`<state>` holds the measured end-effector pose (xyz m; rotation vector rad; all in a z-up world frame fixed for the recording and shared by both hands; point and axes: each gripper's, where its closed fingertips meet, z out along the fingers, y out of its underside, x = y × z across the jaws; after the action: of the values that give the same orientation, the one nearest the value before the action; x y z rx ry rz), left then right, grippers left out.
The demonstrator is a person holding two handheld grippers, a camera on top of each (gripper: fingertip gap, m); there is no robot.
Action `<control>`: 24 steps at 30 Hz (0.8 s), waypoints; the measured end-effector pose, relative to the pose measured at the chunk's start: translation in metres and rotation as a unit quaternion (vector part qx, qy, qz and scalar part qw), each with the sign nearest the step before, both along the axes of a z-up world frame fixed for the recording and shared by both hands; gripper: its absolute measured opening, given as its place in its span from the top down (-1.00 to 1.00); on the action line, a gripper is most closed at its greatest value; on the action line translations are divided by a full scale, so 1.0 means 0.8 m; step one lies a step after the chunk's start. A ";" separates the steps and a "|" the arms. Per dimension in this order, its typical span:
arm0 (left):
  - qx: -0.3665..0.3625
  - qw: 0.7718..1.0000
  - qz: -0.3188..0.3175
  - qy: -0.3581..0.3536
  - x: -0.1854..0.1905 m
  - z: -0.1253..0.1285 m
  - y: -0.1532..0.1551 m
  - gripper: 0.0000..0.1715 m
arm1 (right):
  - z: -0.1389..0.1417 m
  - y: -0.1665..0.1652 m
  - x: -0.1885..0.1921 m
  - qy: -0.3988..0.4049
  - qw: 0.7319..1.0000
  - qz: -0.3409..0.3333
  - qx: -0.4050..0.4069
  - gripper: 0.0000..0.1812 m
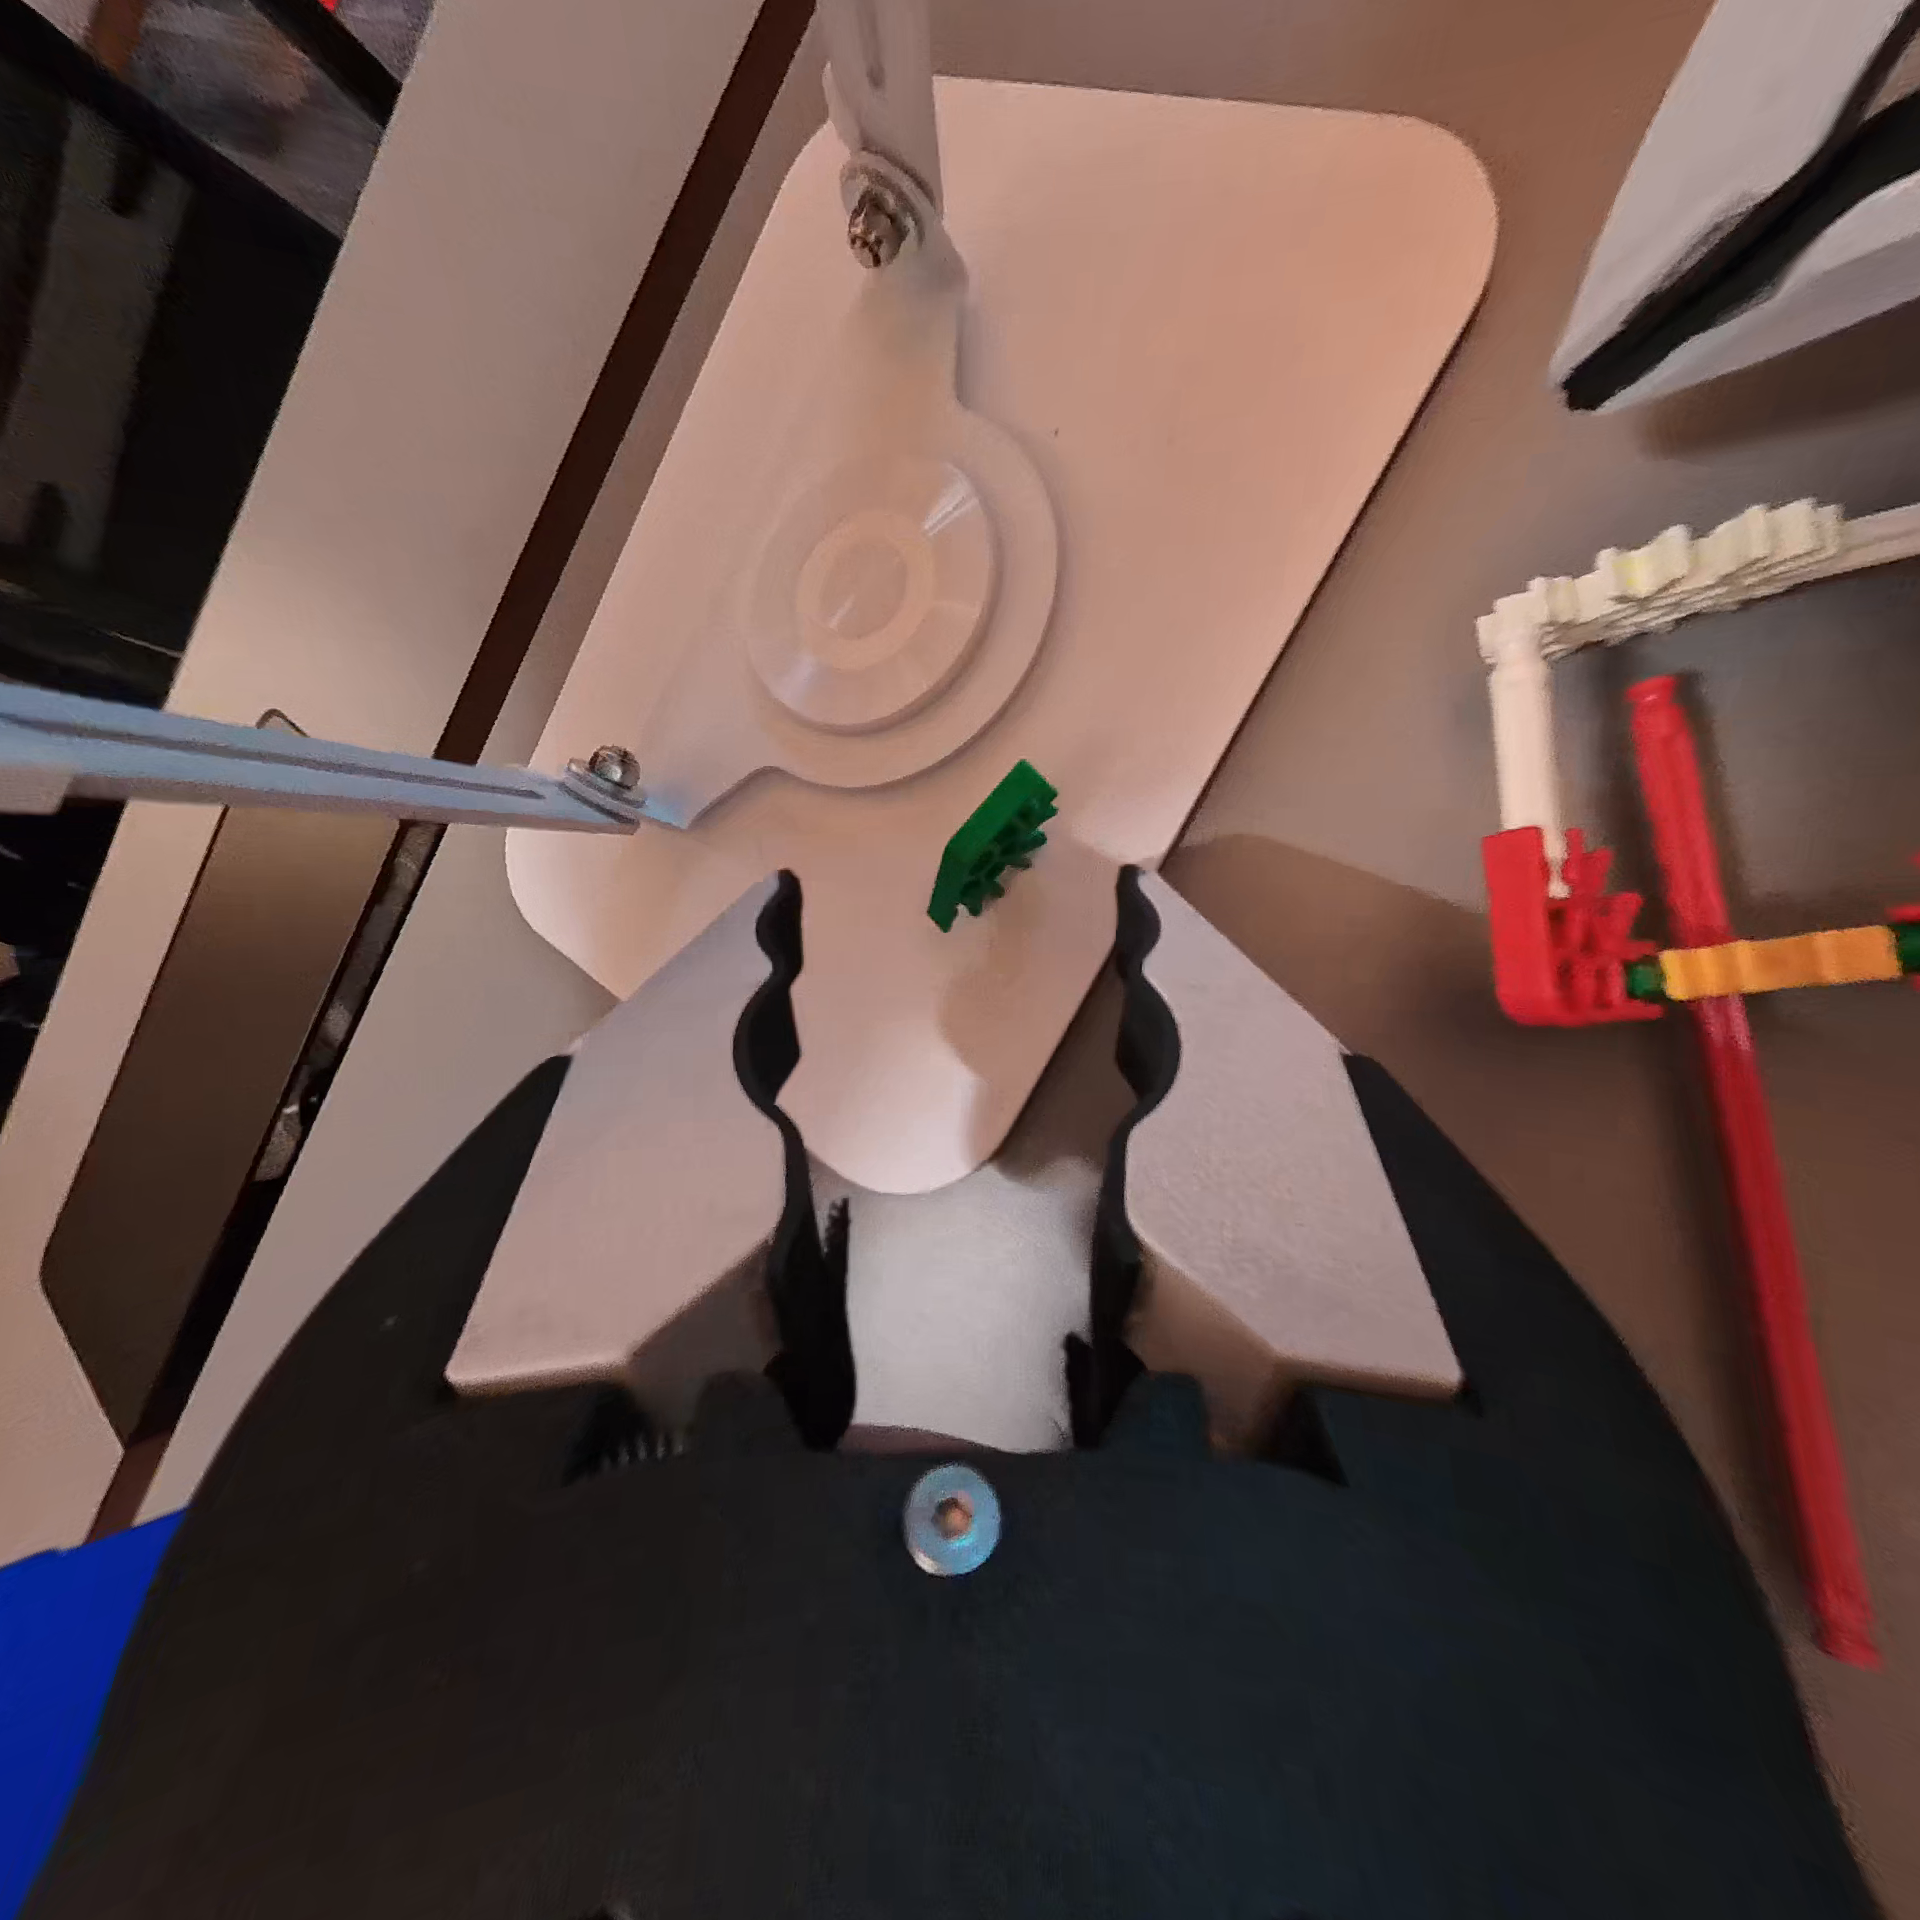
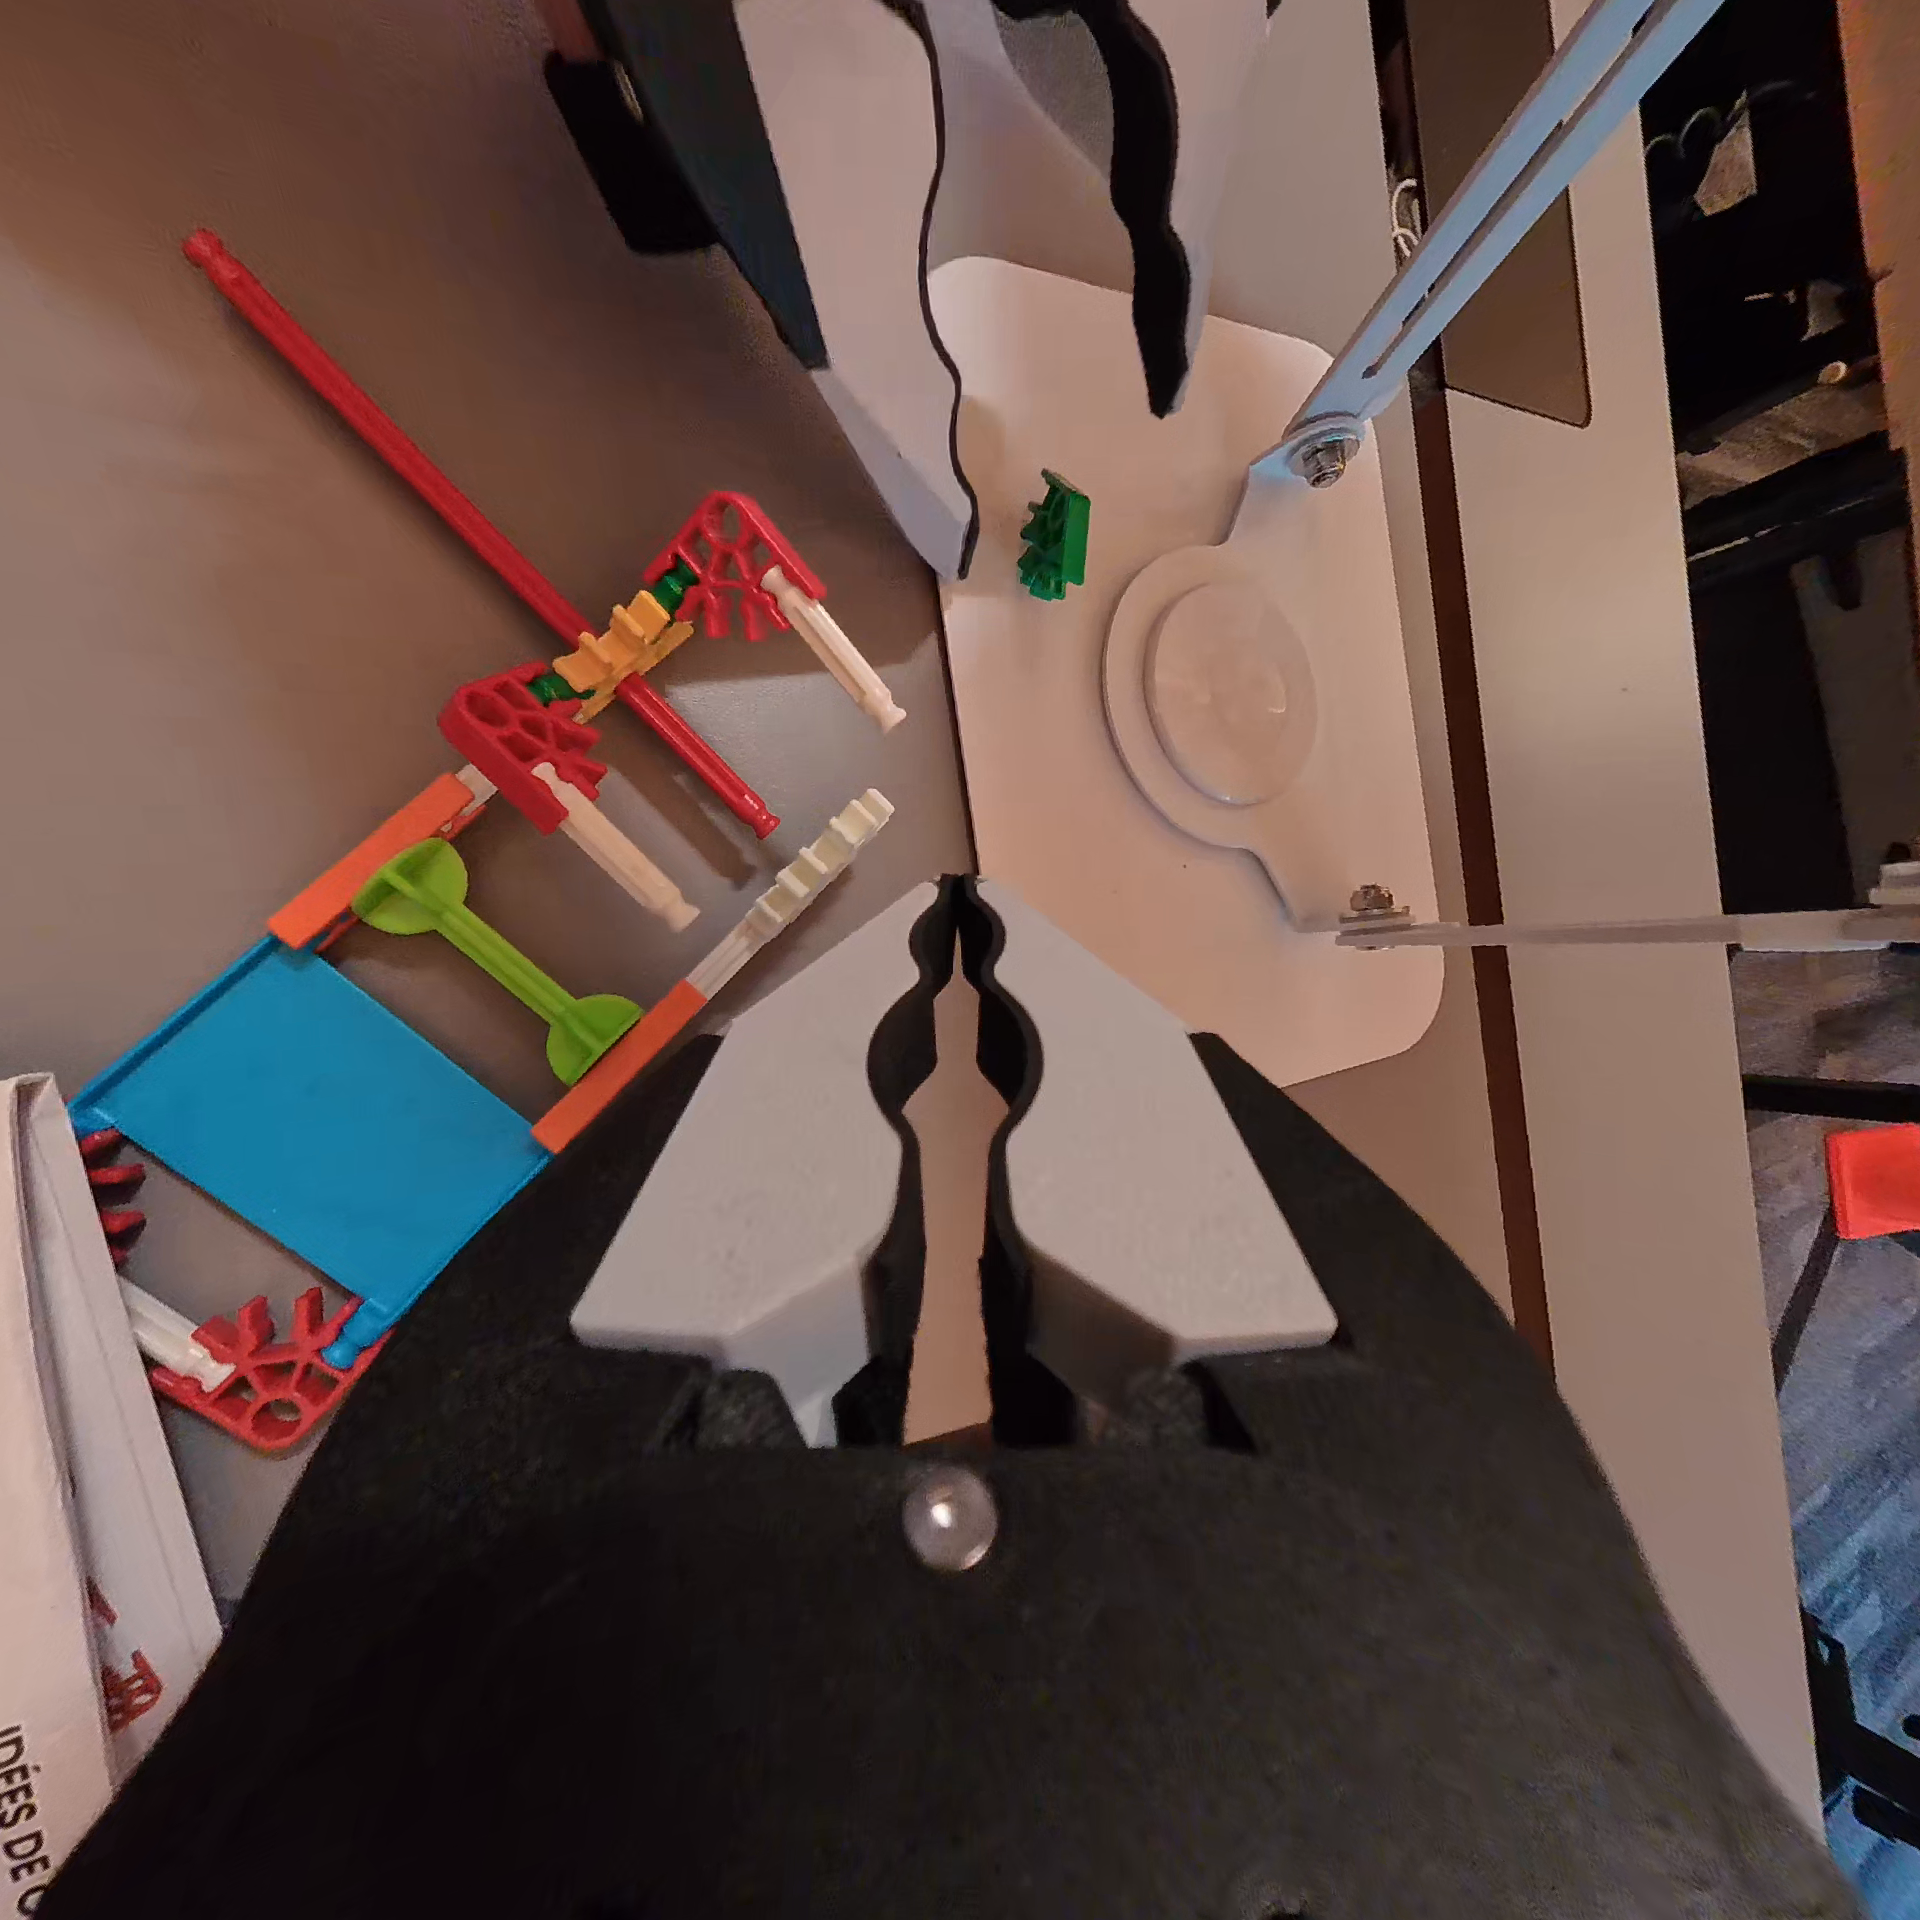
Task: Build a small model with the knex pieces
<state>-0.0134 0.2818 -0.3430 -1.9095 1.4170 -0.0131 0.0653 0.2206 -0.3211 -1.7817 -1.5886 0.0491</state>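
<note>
A small green connector piece (image 1: 994,844) lies on a white plate (image 1: 1247,364) with a clear round lens in its middle. My left gripper (image 1: 956,883) is open and empty, its fingertips either side of the green piece and just short of it. In the right wrist view the green piece (image 2: 1055,535) lies on the same plate (image 2: 1299,1018), with the left gripper (image 2: 1060,468) coming in from above. My right gripper (image 2: 956,883) is shut and empty at the plate's near edge, beside a white toothed piece (image 2: 821,857).
A toy construction assembly lies on the brown table: a long red rod (image 2: 468,520), red corner connectors (image 2: 727,561), a yellow connector (image 2: 623,644), white rods, a lime spool (image 2: 499,956), and a blue panel (image 2: 312,1122). Metal struts (image 2: 1455,229) hold the plate. A white box (image 2: 62,1403) is at left. Tip to tip, the grippers are about 11 cm apart. About 7 cm separates my right fingertips from the yellow connector (image 2: 623,644). The left camera catches it too, in the left wrist view (image 1: 1699,966).
</note>
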 end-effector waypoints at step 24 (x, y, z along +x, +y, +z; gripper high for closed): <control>-0.031 0.995 -0.048 -0.083 0.034 0.009 -0.018 0.96 | 0.012 0.002 -0.007 0.043 0.999 0.000 -0.001 1.00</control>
<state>0.0137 0.2677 -0.3357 -1.8429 1.4085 -0.2586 0.0594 0.2220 -0.3117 -1.7585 -1.5274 0.1249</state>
